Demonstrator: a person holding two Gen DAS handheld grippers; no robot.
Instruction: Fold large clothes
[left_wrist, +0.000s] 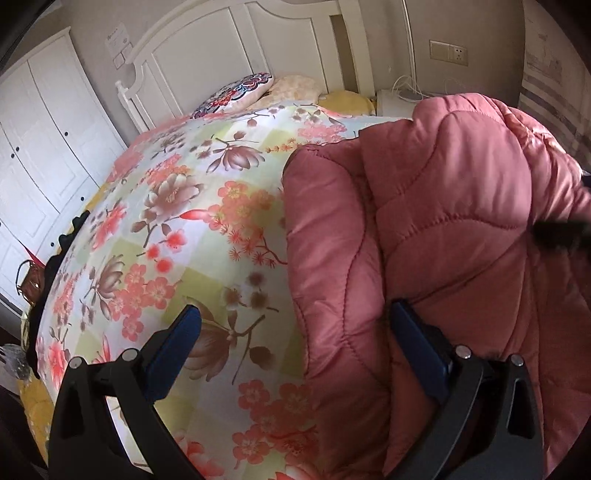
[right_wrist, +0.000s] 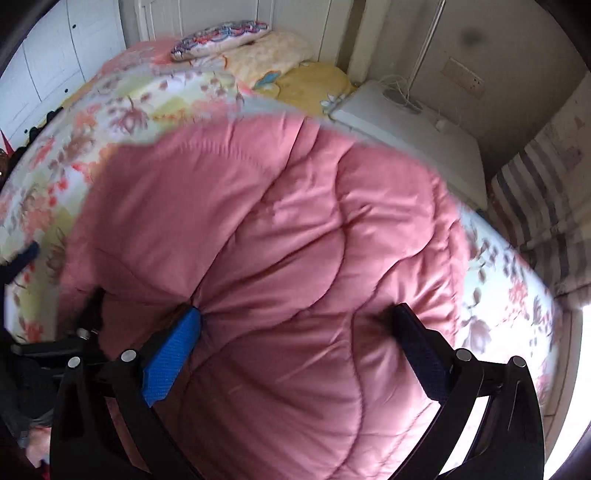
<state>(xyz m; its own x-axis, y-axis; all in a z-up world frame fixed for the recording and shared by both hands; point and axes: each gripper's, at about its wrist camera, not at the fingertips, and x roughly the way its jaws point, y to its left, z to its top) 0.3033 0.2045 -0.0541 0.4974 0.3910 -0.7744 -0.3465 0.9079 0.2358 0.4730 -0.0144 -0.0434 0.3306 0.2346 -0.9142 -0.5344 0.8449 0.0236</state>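
Observation:
A pink quilted padded coat (left_wrist: 436, 229) lies bunched on a floral bedspread (left_wrist: 177, 206). In the left wrist view my left gripper (left_wrist: 295, 317) is open, with its jaws wide apart over the coat's left edge and the bedspread, holding nothing. In the right wrist view the coat (right_wrist: 295, 240) fills the middle. My right gripper (right_wrist: 295, 317) is open, with its jaws wide apart and the coat's bulk between and under them. The left gripper's dark frame (right_wrist: 74, 332) shows at the coat's left side. A blurred dark fingertip of the right gripper shows at the left wrist view's right edge.
Pillows (left_wrist: 236, 92) lie at the head of the bed by a white headboard (left_wrist: 236, 44). A white wardrobe (left_wrist: 44, 147) stands to the left. A white nightstand (right_wrist: 413, 136) with cables stands to the right, by a striped curtain (right_wrist: 535, 206). Dark items (left_wrist: 40, 280) lie off the bed's left edge.

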